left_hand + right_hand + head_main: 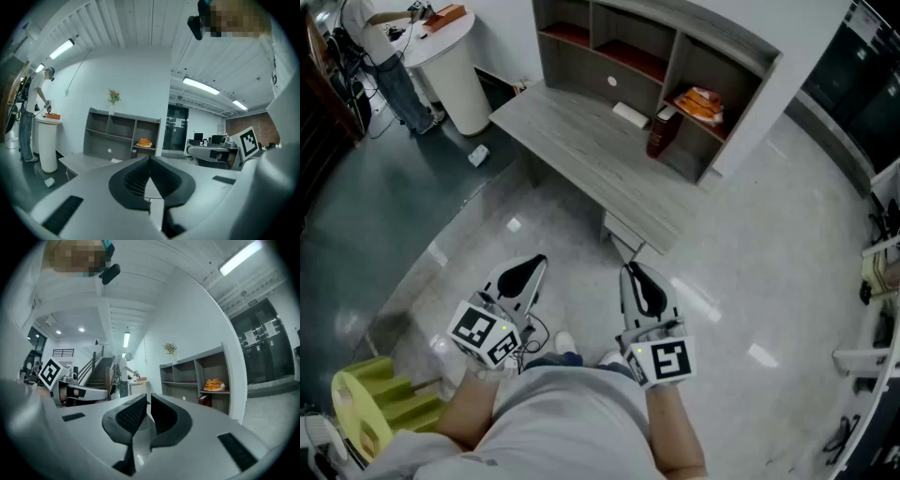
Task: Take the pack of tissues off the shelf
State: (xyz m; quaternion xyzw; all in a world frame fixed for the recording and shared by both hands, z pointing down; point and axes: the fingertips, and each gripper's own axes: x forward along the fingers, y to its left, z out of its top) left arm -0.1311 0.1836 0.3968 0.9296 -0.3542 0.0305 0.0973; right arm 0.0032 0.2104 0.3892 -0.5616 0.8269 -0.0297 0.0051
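Observation:
An orange pack of tissues (700, 104) lies on the right-hand shelf of a grey shelf unit (741, 56) standing on a grey desk (581, 150). The pack shows small in the left gripper view (144, 142) and in the right gripper view (214, 385). Both grippers hang low over the floor, close to the person's body and far short of the desk. My left gripper (534, 265) is shut and holds nothing. My right gripper (634, 272) is shut too, its jaws meeting with nothing between them.
A dark red box (662, 132) and a white block (630, 114) sit on the desk below the shelves. A white round pedestal (455, 66) stands at the left with a person (380, 47) beside it. A yellow-green stool (370, 403) is near my left side.

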